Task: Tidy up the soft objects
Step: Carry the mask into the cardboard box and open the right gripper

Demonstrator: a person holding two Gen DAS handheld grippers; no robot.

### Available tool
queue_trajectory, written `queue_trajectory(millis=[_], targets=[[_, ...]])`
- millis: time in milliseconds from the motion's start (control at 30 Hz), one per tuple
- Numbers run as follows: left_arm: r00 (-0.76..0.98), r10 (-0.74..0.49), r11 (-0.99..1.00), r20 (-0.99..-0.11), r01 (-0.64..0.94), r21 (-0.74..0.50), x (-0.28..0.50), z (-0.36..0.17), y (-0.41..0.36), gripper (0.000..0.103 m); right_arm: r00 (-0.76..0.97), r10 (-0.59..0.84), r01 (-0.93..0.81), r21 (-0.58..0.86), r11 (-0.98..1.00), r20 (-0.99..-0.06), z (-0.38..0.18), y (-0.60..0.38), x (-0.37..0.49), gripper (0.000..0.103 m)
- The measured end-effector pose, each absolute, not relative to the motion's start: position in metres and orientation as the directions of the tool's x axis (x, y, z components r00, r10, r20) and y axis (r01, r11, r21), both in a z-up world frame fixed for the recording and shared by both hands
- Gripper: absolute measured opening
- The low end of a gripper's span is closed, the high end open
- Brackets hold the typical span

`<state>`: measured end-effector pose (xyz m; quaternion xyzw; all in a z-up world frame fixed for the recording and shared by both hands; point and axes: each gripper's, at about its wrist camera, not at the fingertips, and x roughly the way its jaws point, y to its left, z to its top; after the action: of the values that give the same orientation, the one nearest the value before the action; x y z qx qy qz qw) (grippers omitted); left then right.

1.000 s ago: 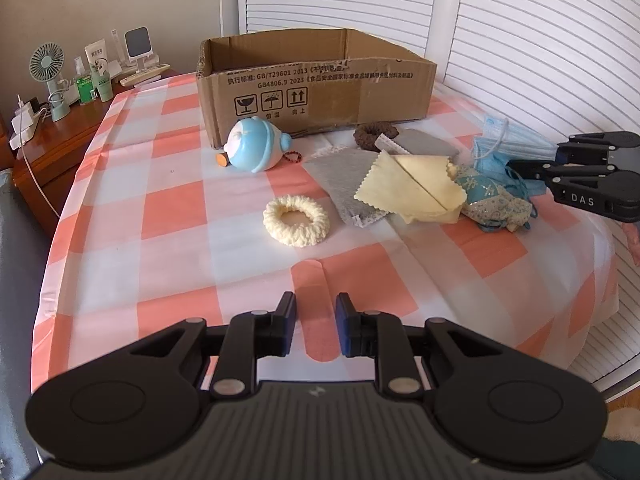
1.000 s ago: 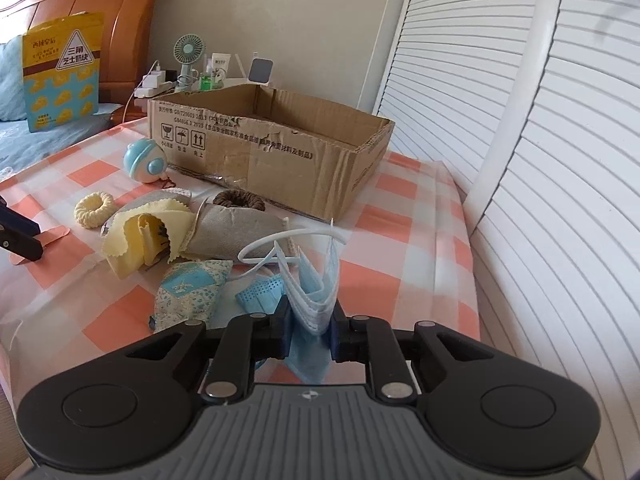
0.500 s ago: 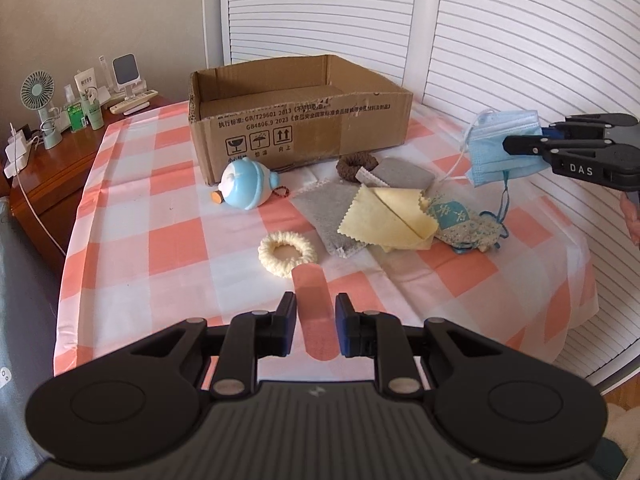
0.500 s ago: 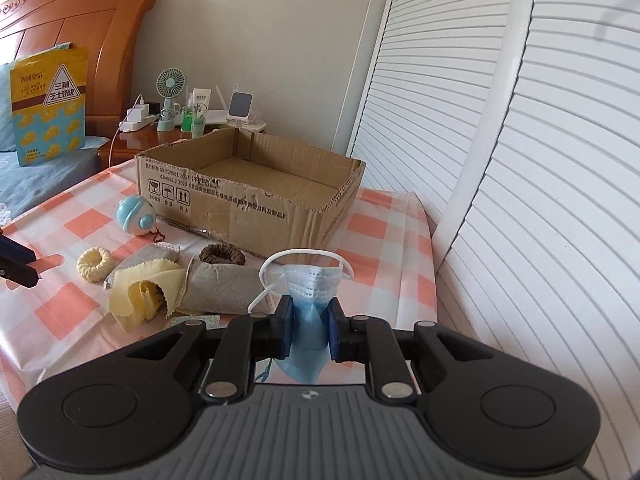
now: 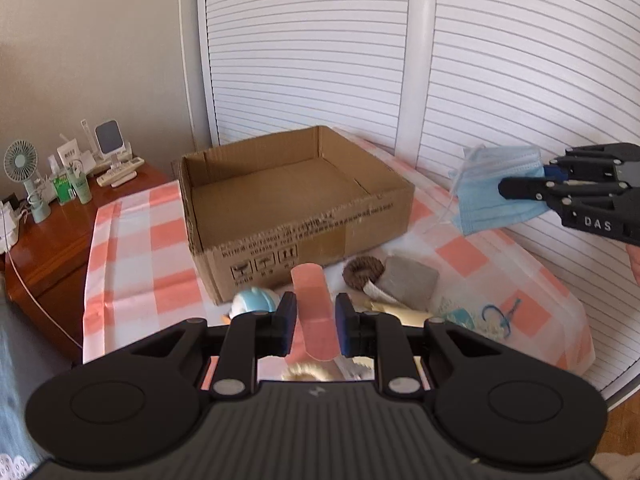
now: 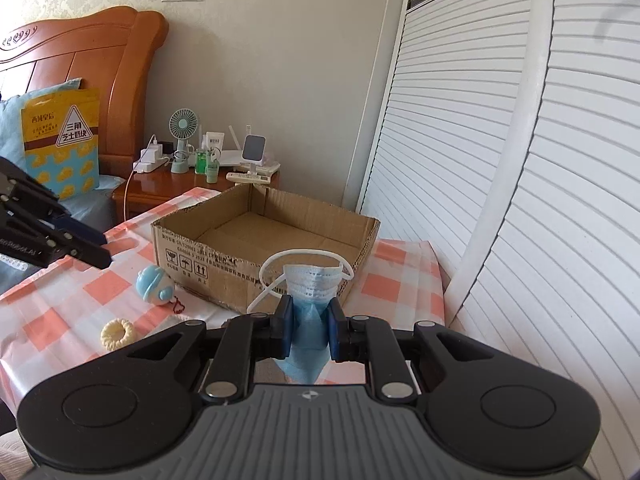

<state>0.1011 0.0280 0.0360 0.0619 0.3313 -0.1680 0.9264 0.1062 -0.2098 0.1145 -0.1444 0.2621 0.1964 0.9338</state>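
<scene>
Left tool [image 5: 311, 326]: closed on a pink adhesive strip [image 5: 310, 312], which stands up between its pads.
Right tool [image 6: 308, 326]: clamped on a blue face mask [image 6: 314, 284]; the pleated end and white ear loop stick up ahead of it.
Box [image 5: 296, 208]: open cardboard, empty, ahead of and below both tools on the checked counter [image 5: 132, 240].
Left behind: cream scrunchie [image 6: 118, 333], blue round toy [image 6: 154, 285], brown scrunchie [image 5: 363, 273] and grey cloth [image 5: 412, 286] lie between the tools and the box.
Risk, mask: a dangling loop could snag the box rim, leaving the mask draped over the wall.
Risk, strip: light and possibly tacky, it may cling to a pad on release.
</scene>
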Motion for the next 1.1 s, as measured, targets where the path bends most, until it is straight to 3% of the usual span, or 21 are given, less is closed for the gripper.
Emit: queue_trajectory(millis=[433,533,567,600,733,1000,1100], targets=[[0.764,-0.206,0.954,-0.611,0.295,0.047,0.267,0.054,0.026,0.022,0.791,0.299,-0.442,-0.161,0.883,-0.534,0.127,-0.186,0.177,0.02],[0.774,-0.182,0.965,-0.607,0.26,0.043,0.295,0.049,0.027,0.049,0.79,0.295,-0.438,-0.157,0.885,-0.537,0.127,-0.183,0.191,0.02],[0.777,-0.177,0.965,-0.604,0.256,0.047,0.302,0.047,0.027,0.068,0.789,0.294,-0.437,-0.156,0.886,-0.539,0.127,-0.182,0.196,0.02],[0.783,-0.166,0.967,-0.599,0.248,0.056,0.307,0.045,0.028,0.077,0.788,0.293,-0.436,-0.156,0.886,-0.541,0.126,-0.18,0.199,0.02],[0.795,-0.133,0.972,-0.591,0.22,0.077,0.303,0.042,0.034,0.083,0.779,0.292,-0.435,-0.143,0.889,-0.555,0.121,-0.177,0.211,0.02],[0.799,-0.198,0.96,-0.568,0.275,0.052,0.226,0.052,0.055,0.101,0.758,0.304,-0.452,-0.127,0.883,-0.577,0.116,-0.162,0.241,0.02],[0.794,-0.2,0.959,-0.574,0.279,0.05,0.193,0.048,0.059,0.101,0.754,0.304,-0.458,-0.134,0.879,-0.583,0.116,-0.152,0.261,0.02]])
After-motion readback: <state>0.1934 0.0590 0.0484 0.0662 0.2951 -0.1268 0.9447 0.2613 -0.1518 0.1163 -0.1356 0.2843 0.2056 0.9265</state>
